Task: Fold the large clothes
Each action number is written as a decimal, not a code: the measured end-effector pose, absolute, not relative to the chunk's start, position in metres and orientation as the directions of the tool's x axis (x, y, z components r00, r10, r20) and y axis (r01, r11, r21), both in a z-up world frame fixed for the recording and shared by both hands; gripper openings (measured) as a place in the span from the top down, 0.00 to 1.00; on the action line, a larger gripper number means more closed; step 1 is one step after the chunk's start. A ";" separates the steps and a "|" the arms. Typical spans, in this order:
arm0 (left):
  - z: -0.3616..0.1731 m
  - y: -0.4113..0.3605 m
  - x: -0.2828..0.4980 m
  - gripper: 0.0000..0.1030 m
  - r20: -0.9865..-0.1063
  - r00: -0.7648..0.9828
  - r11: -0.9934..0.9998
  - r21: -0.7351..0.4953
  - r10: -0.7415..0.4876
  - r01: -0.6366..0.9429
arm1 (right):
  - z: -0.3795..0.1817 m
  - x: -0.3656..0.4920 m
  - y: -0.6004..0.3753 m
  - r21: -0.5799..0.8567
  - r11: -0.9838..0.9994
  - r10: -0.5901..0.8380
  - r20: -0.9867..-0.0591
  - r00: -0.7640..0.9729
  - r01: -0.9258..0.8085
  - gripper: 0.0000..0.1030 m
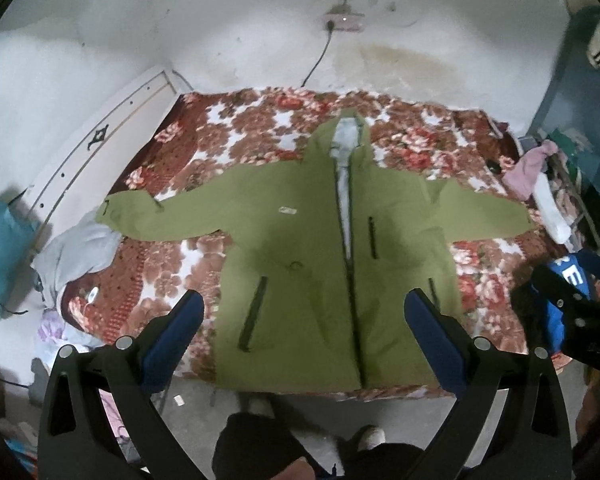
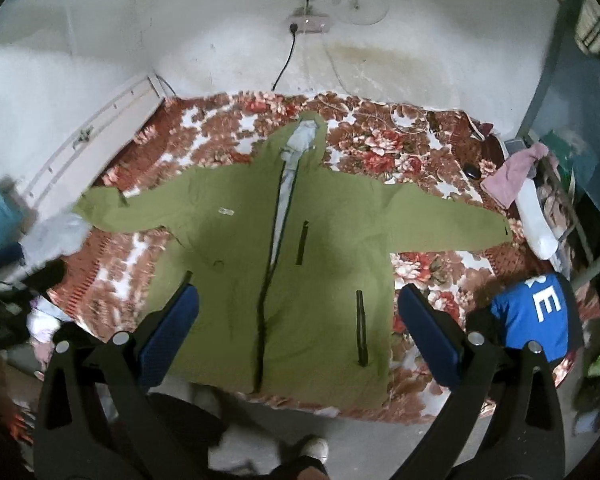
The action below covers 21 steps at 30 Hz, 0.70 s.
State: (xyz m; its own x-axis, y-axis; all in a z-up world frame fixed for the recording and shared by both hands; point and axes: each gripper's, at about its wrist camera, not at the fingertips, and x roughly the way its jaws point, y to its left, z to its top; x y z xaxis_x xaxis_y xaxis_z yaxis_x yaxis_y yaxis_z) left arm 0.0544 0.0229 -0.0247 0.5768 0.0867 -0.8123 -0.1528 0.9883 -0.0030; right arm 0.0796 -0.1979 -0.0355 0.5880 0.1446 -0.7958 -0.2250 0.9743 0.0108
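Observation:
A large olive-green jacket [image 1: 300,240] lies flat and face up on a floral bedspread [image 1: 228,128], both sleeves spread out, zip partly open over a pale lining. It also shows in the right wrist view [image 2: 236,248]. My left gripper [image 1: 304,312] is open and empty, held above the jacket's lower hem. My right gripper [image 2: 298,304] is open and empty above the jacket's lower right part. The right gripper's body [image 1: 572,312] shows at the right edge of the left wrist view.
A grey garment [image 1: 80,252] lies at the bed's left edge by the left sleeve cuff. A blue cloth with white letters [image 2: 536,316] sits at the bed's right corner. Pink and white clothes [image 2: 520,184] pile at the right. A white headboard [image 1: 96,152] stands left.

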 end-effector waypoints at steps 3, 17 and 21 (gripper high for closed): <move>-0.031 0.064 0.072 0.05 -0.797 0.597 0.989 -0.001 0.089 -0.148 | -0.051 0.103 -0.174 0.053 0.980 0.154 -0.811 0.565 -0.192 0.05; -0.094 0.298 0.164 0.05 -0.840 0.541 0.989 -0.106 -0.032 -0.105 | -0.090 0.183 0.017 0.010 0.997 0.053 -0.836 0.546 -0.081 0.05; -0.142 0.372 0.189 0.05 -0.881 0.473 0.965 -0.142 -0.021 -0.222 | -0.115 0.209 0.074 -0.051 0.992 0.023 -0.837 0.547 -0.119 0.05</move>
